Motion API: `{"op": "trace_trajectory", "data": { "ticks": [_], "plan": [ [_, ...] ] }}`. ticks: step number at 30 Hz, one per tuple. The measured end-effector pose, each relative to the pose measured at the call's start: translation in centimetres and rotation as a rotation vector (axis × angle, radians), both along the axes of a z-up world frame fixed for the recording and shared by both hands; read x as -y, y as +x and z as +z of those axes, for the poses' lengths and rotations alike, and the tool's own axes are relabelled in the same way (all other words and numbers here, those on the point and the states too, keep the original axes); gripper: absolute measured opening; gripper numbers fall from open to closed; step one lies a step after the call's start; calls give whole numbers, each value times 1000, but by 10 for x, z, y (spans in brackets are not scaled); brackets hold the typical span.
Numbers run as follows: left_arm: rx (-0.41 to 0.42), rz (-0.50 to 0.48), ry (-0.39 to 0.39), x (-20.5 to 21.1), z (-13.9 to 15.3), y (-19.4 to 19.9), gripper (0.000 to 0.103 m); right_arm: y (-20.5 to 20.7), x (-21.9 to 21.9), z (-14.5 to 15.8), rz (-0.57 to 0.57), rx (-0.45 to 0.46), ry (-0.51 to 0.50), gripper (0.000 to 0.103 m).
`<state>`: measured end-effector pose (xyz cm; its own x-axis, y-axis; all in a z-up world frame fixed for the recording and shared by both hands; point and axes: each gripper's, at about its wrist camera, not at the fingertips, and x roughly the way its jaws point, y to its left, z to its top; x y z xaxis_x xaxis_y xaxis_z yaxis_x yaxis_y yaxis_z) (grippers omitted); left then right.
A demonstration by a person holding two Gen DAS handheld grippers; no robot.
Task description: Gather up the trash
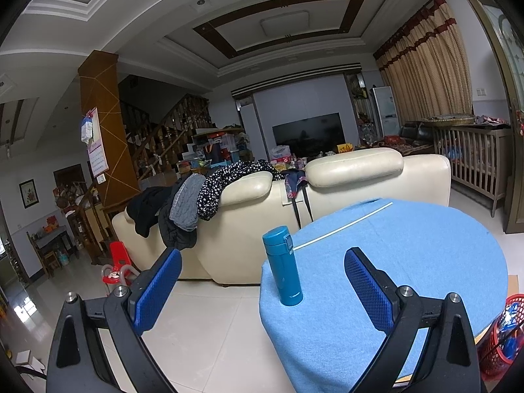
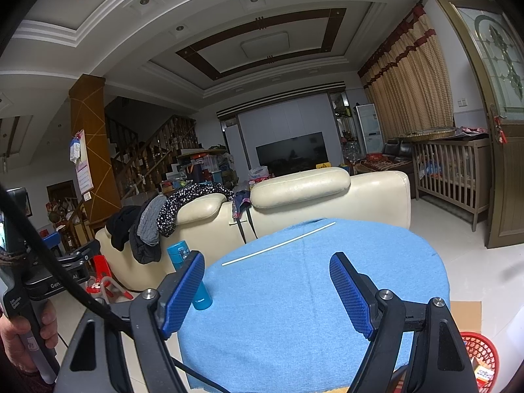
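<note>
A thin white stick (image 1: 342, 225) lies on the round table with a blue cloth (image 1: 425, 262), toward its far side; it also shows in the right wrist view (image 2: 278, 245). A teal thermos bottle (image 1: 282, 265) stands upright at the table's left edge, partly hidden behind a finger in the right wrist view (image 2: 196, 281). My left gripper (image 1: 262, 281) is open and empty, with the bottle between its fingers' line of sight. My right gripper (image 2: 267, 288) is open and empty above the blue cloth (image 2: 294, 294). A red mesh basket (image 1: 501, 334) stands on the floor at the right (image 2: 481, 360).
A cream leather sofa (image 1: 327, 196) draped with clothes stands just behind the table. A red child's stool (image 1: 118, 262) is on the tiled floor at left. A wooden crib (image 1: 471, 160) stands at the right. The hand holding the left gripper (image 2: 29, 324) shows at far left.
</note>
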<state>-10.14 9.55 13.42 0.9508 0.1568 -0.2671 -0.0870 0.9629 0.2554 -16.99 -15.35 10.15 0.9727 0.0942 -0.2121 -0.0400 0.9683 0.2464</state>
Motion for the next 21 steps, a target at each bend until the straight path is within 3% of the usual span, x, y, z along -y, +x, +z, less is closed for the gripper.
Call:
{"op": "trace_trajectory", "data": {
  "ticks": [21],
  "plan": [
    [-45, -30, -9, 2, -8, 6, 99, -9, 9, -11, 20, -21, -21, 82]
  ]
}}
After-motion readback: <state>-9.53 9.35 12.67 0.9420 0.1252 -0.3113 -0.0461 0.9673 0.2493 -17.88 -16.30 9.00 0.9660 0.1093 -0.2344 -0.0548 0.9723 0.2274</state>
